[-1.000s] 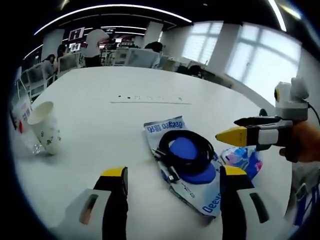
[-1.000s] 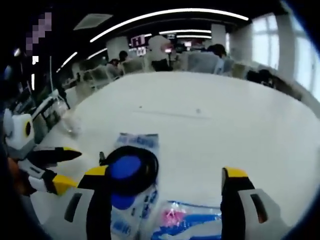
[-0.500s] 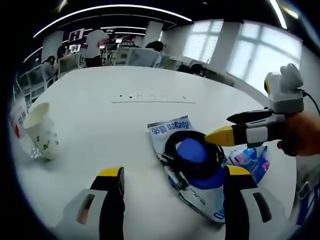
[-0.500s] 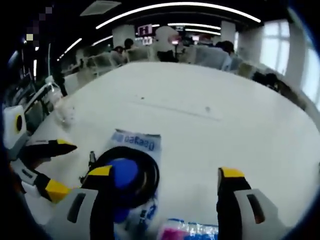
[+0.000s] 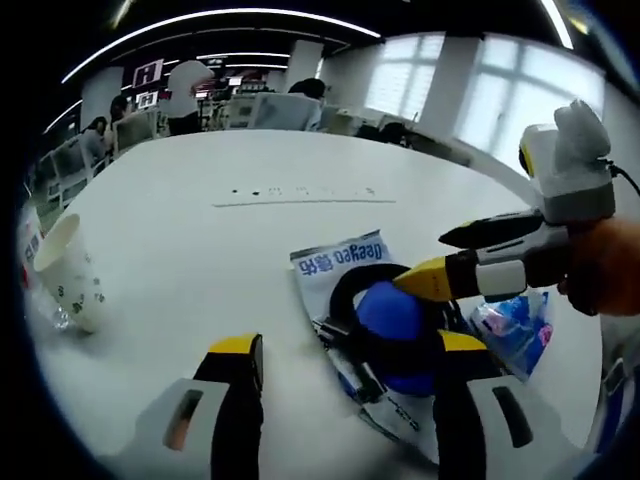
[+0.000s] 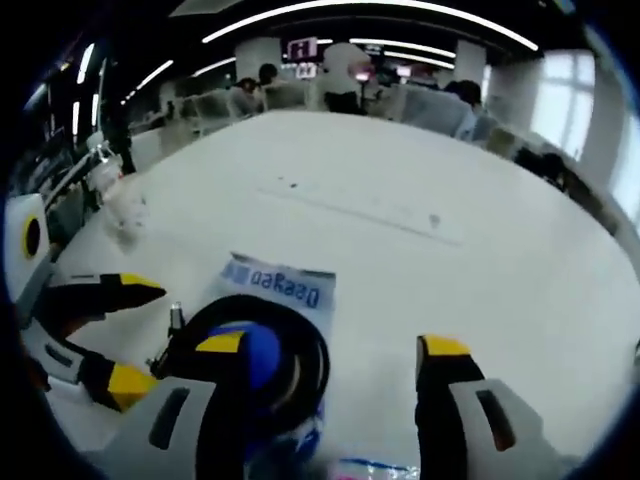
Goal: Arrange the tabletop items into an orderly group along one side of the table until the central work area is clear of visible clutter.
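Closer now, my right gripper (image 5: 455, 255) hangs over the cable (image 5: 372, 322) on the packet (image 5: 340, 268), jaws wide; left gripper (image 5: 345, 350) wide too; cup (image 5: 68, 272) well apart.

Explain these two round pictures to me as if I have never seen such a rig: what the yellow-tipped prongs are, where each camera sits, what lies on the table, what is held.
A person holds a two-jaw tool in each hand; a fisheye camera rides on each.

The left gripper view looks along the left gripper, jaws open. The right gripper comes in from the right, held by a hand, its yellow tips above the cable.

The right gripper view looks along that tool's own open jaws.

On the white table lie a white-and-blue packet, a coiled black cable around a blue round thing, a blue-and-pink wrapper and a paper cup. Nothing is held.
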